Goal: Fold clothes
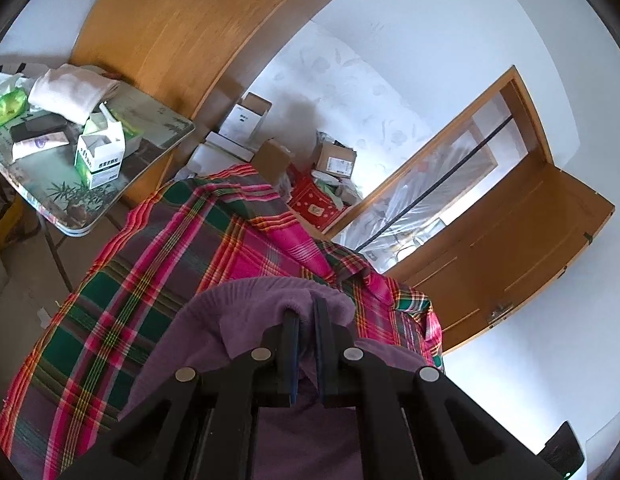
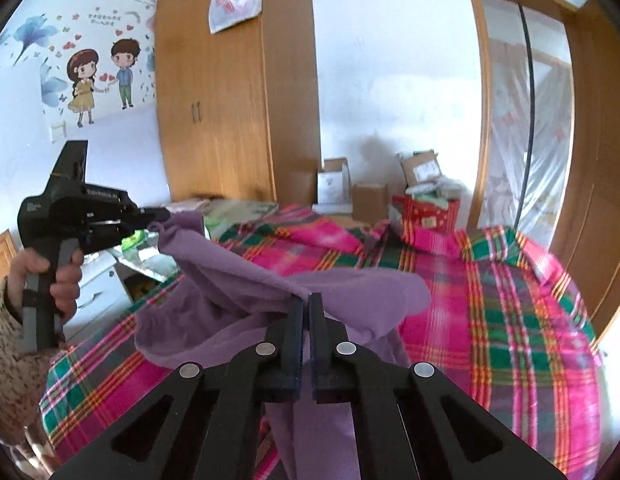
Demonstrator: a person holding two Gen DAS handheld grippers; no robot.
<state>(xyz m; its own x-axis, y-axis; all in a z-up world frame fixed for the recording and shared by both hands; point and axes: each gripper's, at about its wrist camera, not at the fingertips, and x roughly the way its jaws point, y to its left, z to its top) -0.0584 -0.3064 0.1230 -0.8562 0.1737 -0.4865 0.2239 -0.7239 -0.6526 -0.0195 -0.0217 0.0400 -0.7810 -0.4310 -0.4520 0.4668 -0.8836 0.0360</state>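
Note:
A purple fleece garment (image 2: 238,280) hangs lifted above a bed covered by a pink, green and purple plaid sheet (image 2: 509,320). My right gripper (image 2: 308,300) is shut on one edge of the garment, whose cloth bunches over the fingertips. My left gripper (image 2: 160,216), held by a hand, pinches another corner up at the left of the right wrist view. In the left wrist view the left gripper (image 1: 307,308) is shut on the purple garment (image 1: 246,312), which drapes down over the plaid sheet (image 1: 150,272).
A folding table (image 1: 158,148) with boxes and a folded white cloth (image 1: 70,92) stands left of the bed. A wooden wardrobe (image 2: 230,100) and cardboard boxes (image 2: 369,200) line the far wall. An open wooden door (image 1: 509,260) is at the right.

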